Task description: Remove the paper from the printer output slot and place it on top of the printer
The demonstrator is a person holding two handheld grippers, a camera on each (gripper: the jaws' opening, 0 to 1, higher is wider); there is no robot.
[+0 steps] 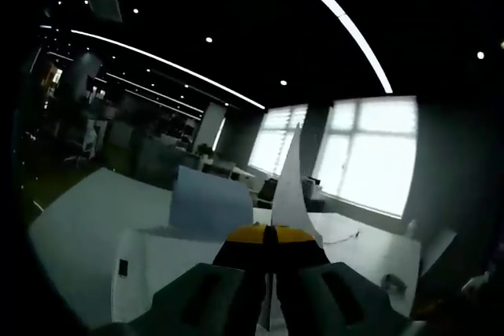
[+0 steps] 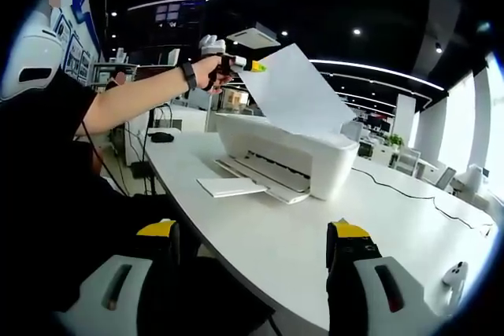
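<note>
Left gripper [image 2: 253, 65] jaws pinch paper [image 2: 295, 92] above printer [image 2: 315, 164].

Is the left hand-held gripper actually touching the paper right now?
Touching. In the left gripper view, the left hand-held gripper is closed on the paper, whose edge runs down between the yellow tips.

Bare table [image 2: 260, 249] before the printer [image 2: 315, 164]; its top lies unobstructed.

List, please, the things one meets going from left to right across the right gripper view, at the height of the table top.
Person's bare forearm → black computer mouse → flat white paper sheet on the table → white boxy printer → thin dark cable → small white round object at the far right.
</note>
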